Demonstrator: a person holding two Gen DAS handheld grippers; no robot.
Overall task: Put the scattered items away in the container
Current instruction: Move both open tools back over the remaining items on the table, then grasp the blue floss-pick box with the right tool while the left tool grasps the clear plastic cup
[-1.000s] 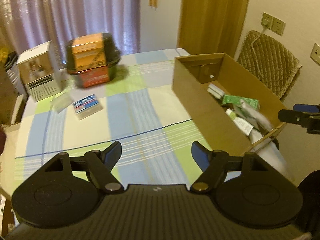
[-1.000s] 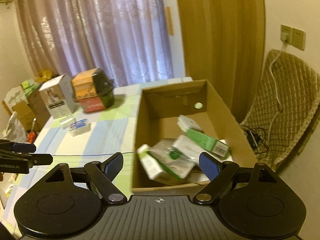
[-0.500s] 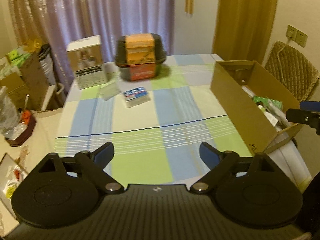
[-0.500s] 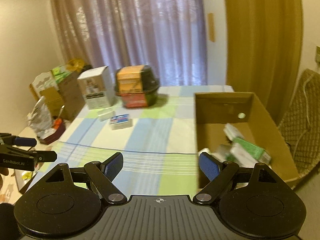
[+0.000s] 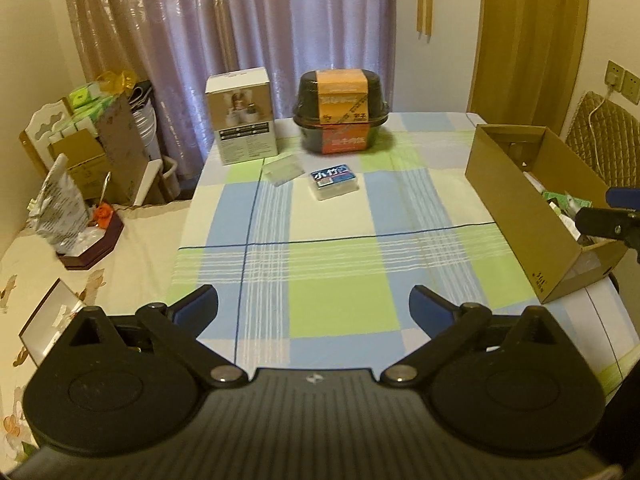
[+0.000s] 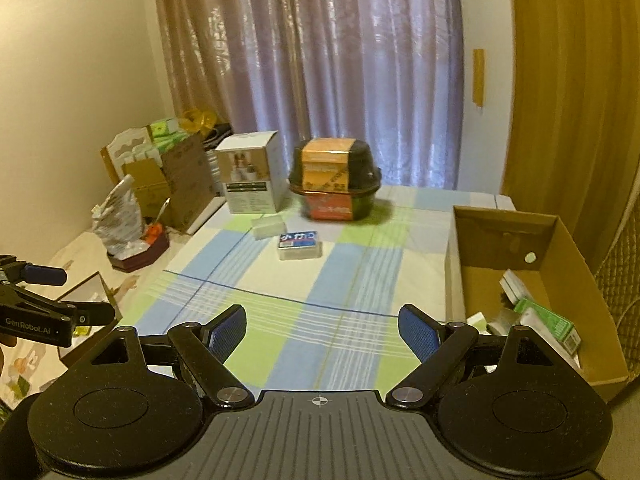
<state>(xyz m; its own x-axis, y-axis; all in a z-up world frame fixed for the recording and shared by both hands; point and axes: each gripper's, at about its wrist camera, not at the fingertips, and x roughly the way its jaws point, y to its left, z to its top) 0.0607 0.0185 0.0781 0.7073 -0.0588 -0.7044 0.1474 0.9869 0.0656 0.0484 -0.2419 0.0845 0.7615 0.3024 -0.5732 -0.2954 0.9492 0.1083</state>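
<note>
The checked cloth [image 5: 336, 264] is the landmark: its near half lies bare from the left edge across to the carton [image 5: 516, 208], which stands along the cloth's right edge with its near corner at the table's rim and its top open. At the cloth's far side stand a white box [image 5: 242, 116] and, to its right, a black tub [image 5: 341, 112] with an orange band; just in front of them lie a clear case [image 5: 282, 170] and a blue-labelled pack [image 5: 333, 182], near each other but apart, well away from the carton. Inside the carton, seen from the right wrist, lie a green packet [image 6: 550, 322] and other white packs, piled toward its near end. Off the cloth's left edge a lower surface carries clutter. The left gripper [image 5: 314, 306] hangs over the cloth's near edge, level, its blue-padded fingers spread wide and empty. The right gripper [image 6: 322, 326] is held over the cloth's near right part beside the carton, also spread wide with nothing between the pads.
</note>
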